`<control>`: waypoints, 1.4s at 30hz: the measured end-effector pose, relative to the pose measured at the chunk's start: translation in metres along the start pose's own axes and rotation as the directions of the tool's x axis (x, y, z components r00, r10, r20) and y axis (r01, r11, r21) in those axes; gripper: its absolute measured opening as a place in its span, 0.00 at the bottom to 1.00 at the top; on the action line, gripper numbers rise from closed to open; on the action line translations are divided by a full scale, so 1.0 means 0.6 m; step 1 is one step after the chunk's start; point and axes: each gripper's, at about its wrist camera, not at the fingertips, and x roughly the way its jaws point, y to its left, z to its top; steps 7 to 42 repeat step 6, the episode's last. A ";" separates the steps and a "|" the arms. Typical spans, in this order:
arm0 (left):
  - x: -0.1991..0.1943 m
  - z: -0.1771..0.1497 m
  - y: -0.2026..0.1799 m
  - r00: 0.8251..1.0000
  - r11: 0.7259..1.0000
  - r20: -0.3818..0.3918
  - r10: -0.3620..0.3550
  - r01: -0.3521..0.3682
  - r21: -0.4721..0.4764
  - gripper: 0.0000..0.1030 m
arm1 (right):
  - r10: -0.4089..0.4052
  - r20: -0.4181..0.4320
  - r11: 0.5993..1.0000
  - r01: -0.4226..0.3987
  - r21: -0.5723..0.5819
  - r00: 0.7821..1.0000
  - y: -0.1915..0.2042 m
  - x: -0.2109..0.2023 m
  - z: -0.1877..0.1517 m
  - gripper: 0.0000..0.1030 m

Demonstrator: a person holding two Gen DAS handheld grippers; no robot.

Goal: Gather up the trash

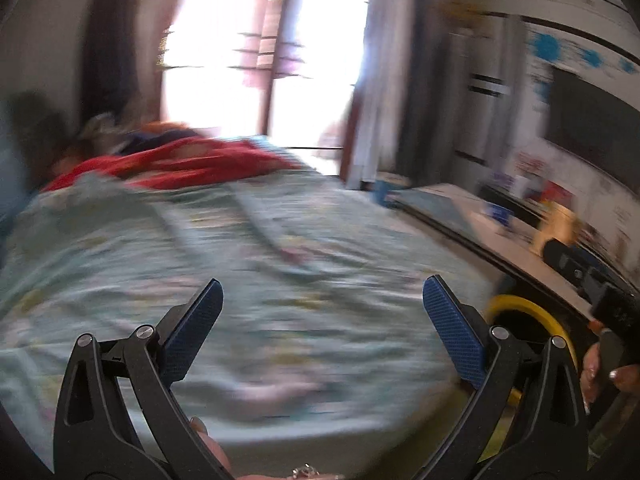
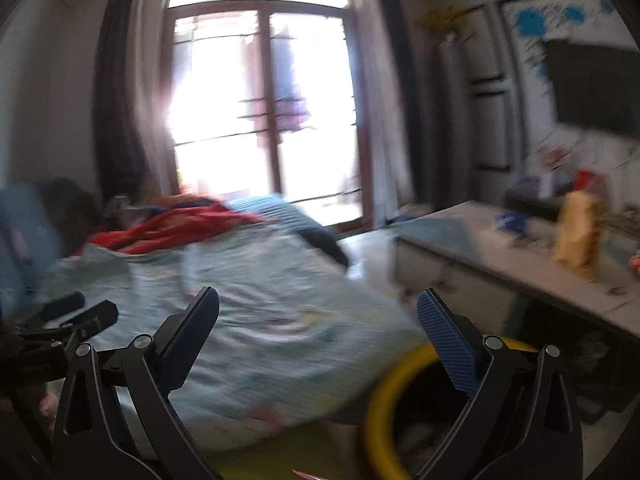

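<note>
Both views are motion-blurred. My left gripper hangs open over a bed with a pale green patterned cover, nothing between its blue pads. My right gripper is open too, above the bed's near corner. A yellow-rimmed bin stands beside the bed, just under the right finger; its dark inside holds something I cannot make out. The same yellow-rimmed bin shows behind the left gripper's right finger. The other gripper appears at the left edge of the right wrist view. No loose trash item is clear on the bed.
A red blanket is bunched at the bed's far end before a bright glass door. A long white desk runs along the right with a yellow packet and small items. A hand holds the other tool at right.
</note>
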 end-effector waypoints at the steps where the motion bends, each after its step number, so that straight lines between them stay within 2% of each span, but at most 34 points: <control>1: -0.004 0.006 0.054 0.995 0.994 -0.006 0.103 -0.103 -0.024 0.89 | 0.074 -0.037 0.997 -0.074 0.002 0.997 0.042 0.029 0.013 0.94; 2: -0.004 0.009 0.095 0.982 0.981 -0.023 0.189 -0.189 -0.035 0.89 | 0.131 -0.058 0.991 -0.131 0.004 0.990 0.076 0.049 0.019 0.94; 3: 0.000 0.010 0.146 0.960 0.959 -0.061 0.273 -0.277 -0.055 0.89 | 0.177 -0.086 0.984 -0.178 0.001 0.980 0.108 0.068 0.025 0.94; 4: 0.004 0.010 0.186 0.943 0.942 -0.097 0.320 -0.327 -0.074 0.89 | 0.229 -0.164 0.972 -0.235 -0.022 0.960 0.166 0.104 0.027 0.94; 5: 0.010 0.006 0.245 0.909 0.910 -0.153 0.387 -0.403 -0.096 0.89 | 0.285 -0.248 0.953 -0.301 -0.026 0.926 0.227 0.141 0.023 0.94; 6: 0.017 -0.001 0.293 0.866 0.870 -0.201 0.458 -0.483 -0.099 0.89 | 0.320 -0.294 0.941 -0.339 -0.015 0.901 0.265 0.163 0.020 0.94; 42: 0.017 -0.001 0.293 0.866 0.870 -0.201 0.458 -0.483 -0.099 0.89 | 0.320 -0.294 0.941 -0.339 -0.015 0.901 0.265 0.163 0.020 0.94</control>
